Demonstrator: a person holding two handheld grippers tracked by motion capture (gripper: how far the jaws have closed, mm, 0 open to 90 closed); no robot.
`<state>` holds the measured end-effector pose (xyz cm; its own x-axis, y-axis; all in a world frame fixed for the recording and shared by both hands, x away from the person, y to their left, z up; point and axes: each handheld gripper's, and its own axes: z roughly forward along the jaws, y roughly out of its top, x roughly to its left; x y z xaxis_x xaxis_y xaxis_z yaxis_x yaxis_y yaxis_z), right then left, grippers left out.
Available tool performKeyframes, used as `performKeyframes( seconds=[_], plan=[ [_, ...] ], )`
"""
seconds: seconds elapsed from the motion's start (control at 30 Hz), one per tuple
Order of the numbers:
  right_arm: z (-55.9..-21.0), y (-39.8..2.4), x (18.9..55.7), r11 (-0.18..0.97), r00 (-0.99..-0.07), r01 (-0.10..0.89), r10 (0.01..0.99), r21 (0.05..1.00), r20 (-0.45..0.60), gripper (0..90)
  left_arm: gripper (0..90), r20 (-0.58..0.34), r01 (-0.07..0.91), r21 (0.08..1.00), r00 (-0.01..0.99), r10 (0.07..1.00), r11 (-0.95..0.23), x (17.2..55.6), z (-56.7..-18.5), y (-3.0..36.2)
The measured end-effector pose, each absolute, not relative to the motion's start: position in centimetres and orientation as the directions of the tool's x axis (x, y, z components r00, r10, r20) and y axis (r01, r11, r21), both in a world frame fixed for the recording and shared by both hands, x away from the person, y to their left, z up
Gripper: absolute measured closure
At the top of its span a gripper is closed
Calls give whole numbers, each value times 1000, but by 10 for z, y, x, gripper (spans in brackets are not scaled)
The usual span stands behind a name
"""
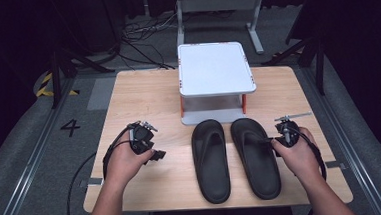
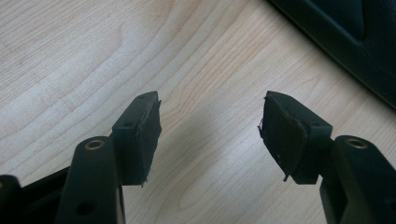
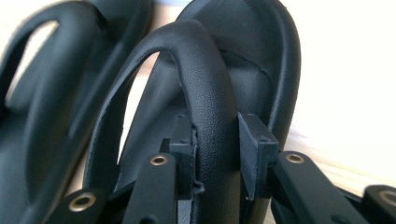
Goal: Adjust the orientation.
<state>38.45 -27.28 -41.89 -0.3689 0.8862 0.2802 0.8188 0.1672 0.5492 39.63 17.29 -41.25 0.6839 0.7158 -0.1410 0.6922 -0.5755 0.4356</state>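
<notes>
Right gripper [image 3: 215, 154] jaws pinched on sandal strap [image 3: 205, 84]; left gripper [image 2: 210, 135] jaws spread, empty.

The table [image 1: 143, 98] shows pale wood grain with a smooth, faintly satin finish. Both sandals, the left sandal [image 1: 210, 159] and the right sandal [image 1: 255, 156], look like matt black rubbery foam; the right one's strap [image 3: 210, 93] has a fine leathery grain. The shelf [image 1: 215, 68] looks like smooth white plastic. The left claw [image 2: 210, 135] carries matt black plastic with rough-edged pads.
</notes>
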Motion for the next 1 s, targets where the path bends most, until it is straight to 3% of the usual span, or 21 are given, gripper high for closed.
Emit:
performKeyframes(
  seconds=[0.3,0.47,0.57,0.77,0.9,1.0],
  plan=[
    [-429,-251,391,138,-365,808,880,572,304,683,386,-144,694,427,685,714,-579,395,-413,172],
    [-433,-249,388,133,-381,806,862,577,333,523,386,-145,691,427,689,710,-583,397,-413,171],
    [-427,-259,383,137,-399,776,862,616,312,489,384,-146,687,431,693,706,-586,399,-412,169],
    [-419,-283,375,140,-368,793,886,593,282,602,384,-148,683,431,698,700,-590,404,-413,169],
    [-432,-286,374,243,-353,834,925,495,140,682,382,-153,683,425,701,696,-594,406,-414,165],
    [-441,-281,374,280,-373,857,916,432,146,689,381,-156,680,424,706,691,-598,407,-414,163]
  ],
)
